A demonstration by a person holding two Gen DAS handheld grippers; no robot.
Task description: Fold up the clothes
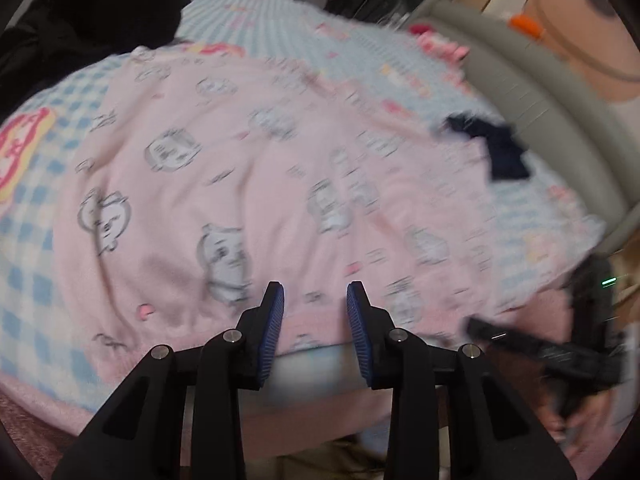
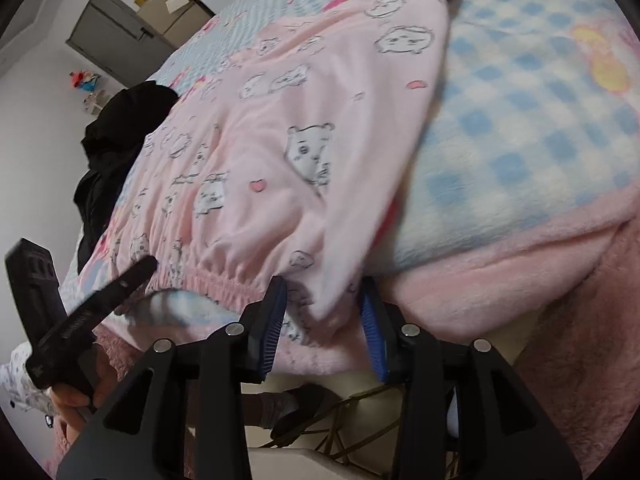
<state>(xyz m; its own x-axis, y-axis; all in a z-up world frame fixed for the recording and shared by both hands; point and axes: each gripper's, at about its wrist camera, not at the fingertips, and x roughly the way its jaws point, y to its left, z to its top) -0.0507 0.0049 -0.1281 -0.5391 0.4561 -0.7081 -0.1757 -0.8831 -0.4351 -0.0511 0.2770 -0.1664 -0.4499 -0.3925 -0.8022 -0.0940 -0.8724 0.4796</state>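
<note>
From my left wrist camera, my left gripper [image 1: 315, 294] hangs with its blue-padded fingers [image 1: 275, 320] spread apart and nothing between them, poised just over the near hem of the pink pyjama garment [image 1: 240, 168]. That garment, printed with grey cartoon animal faces, lies spread flat across the blue-and-white checked blanket [image 1: 28, 240] on the bed. A heap of black clothes [image 1: 100, 12] sits at the far left corner, and a small dark navy item [image 1: 500, 148] lies on the blanket to the right, near the grey padded bed edge [image 1: 532, 92]. My right gripper [image 1: 520, 340] shows at the lower right edge, blurred; I cannot tell its jaws from here

From my right wrist camera, my right gripper [image 2: 325, 300] has its fingers parted, and a corner of the pink garment [image 2: 304, 152] by the gathered elastic waistband [image 2: 216, 276] hangs down between them; the pads do not look closed on the cloth. The garment drapes over the bed's near edge, with the checked blanket [image 2: 520, 120] bare to its right. My left gripper [image 2: 100, 296] reaches toward the waistband from the left, and the black clothes [image 2: 116, 132] lie beyond it. A grey cabinet [image 2: 120, 36] stands against the far wall
</note>
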